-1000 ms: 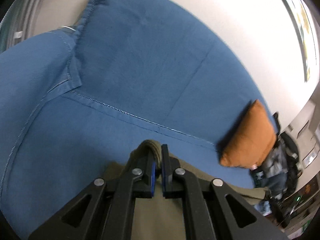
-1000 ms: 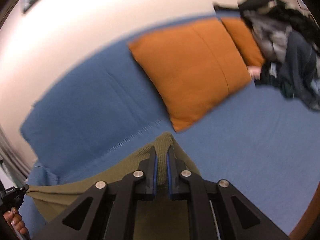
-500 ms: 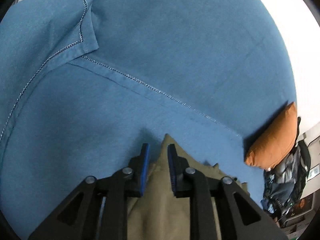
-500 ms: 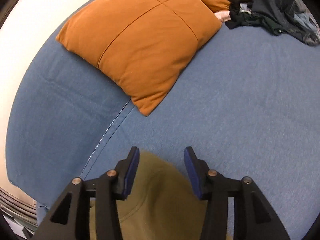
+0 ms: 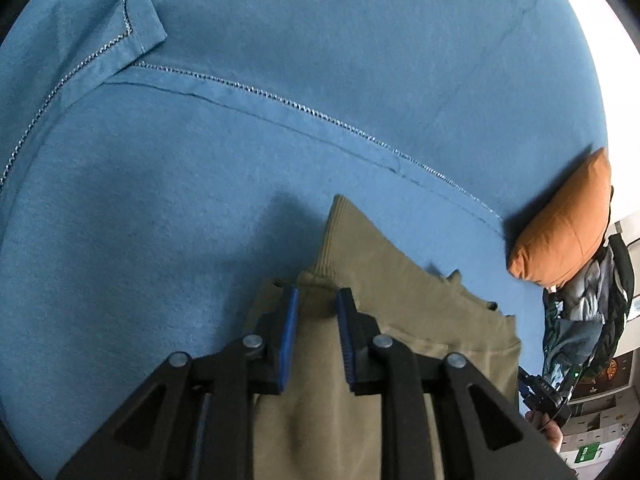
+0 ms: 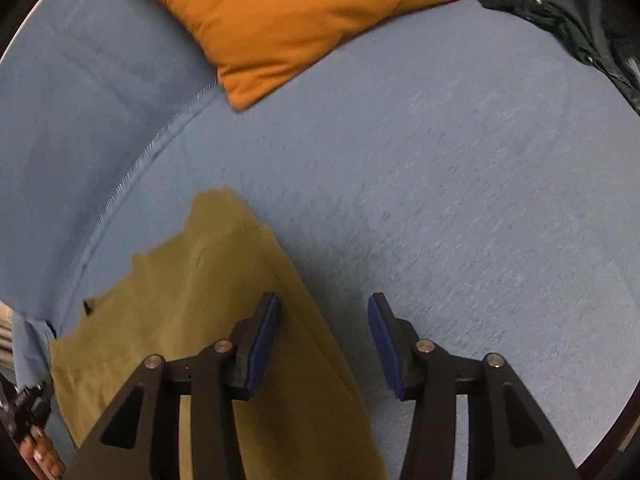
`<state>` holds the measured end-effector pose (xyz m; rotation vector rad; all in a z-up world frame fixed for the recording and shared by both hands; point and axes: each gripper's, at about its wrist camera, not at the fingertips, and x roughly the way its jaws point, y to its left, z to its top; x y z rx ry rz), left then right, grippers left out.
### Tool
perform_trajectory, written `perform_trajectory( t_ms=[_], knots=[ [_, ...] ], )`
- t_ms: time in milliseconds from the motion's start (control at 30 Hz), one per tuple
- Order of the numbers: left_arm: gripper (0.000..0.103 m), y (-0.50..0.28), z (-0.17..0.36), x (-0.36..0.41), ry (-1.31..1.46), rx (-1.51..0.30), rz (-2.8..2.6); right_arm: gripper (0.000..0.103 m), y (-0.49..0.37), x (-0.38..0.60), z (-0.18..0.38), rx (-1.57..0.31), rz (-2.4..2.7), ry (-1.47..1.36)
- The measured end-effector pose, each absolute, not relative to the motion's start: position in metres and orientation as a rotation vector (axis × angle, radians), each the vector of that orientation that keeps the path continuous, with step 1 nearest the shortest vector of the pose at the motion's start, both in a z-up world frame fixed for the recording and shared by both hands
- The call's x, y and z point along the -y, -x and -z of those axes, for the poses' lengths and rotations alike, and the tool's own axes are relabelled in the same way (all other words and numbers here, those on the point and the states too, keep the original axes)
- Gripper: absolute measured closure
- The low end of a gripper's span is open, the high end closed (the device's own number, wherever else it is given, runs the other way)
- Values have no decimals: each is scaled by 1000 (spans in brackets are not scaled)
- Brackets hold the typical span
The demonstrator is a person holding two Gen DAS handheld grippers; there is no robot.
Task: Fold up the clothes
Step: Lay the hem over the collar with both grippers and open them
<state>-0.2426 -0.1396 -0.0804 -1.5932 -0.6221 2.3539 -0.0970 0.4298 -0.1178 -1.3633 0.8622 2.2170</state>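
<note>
Both tongs are gaping: the left tongs (image 5: pixel 316 300) narrowly, the right tongs (image 6: pixel 324 316) wide, over the garment (image 5: pixel 384 292) lying on the sofa (image 6: pixel 460 180).

Blue sofa (image 5: pixel 168 208) bears olive garment (image 5: pixel 400 292), orange cushion (image 6: pixel 304 12).

We can read no text anywhere. Right of the orange cushion (image 5: pixel 568 232), at the edge of the left wrist view, boxes (image 5: pixel 588 444) carry a green label and a round emblem, but we find both too small and blurred to make out.
</note>
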Motion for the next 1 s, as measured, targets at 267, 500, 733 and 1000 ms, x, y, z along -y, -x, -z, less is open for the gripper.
perform_trajectory(
  t_ms=[267,500,733,1000],
  knots=[
    [83,245,91,132,1639,568,-2375,74,99,-428,117,-871,-2232,1380],
    [93,243,85,128,1591,524,-2400,83,107,-427,110,-847,-2248,1363],
    [99,237,52,125,1366,494,-2498,96,106,-426,103,-828,-2255,1317],
    [95,250,76,135,1568,538,-2478,95,105,-432,119,-902,-2187,1377]
  ],
)
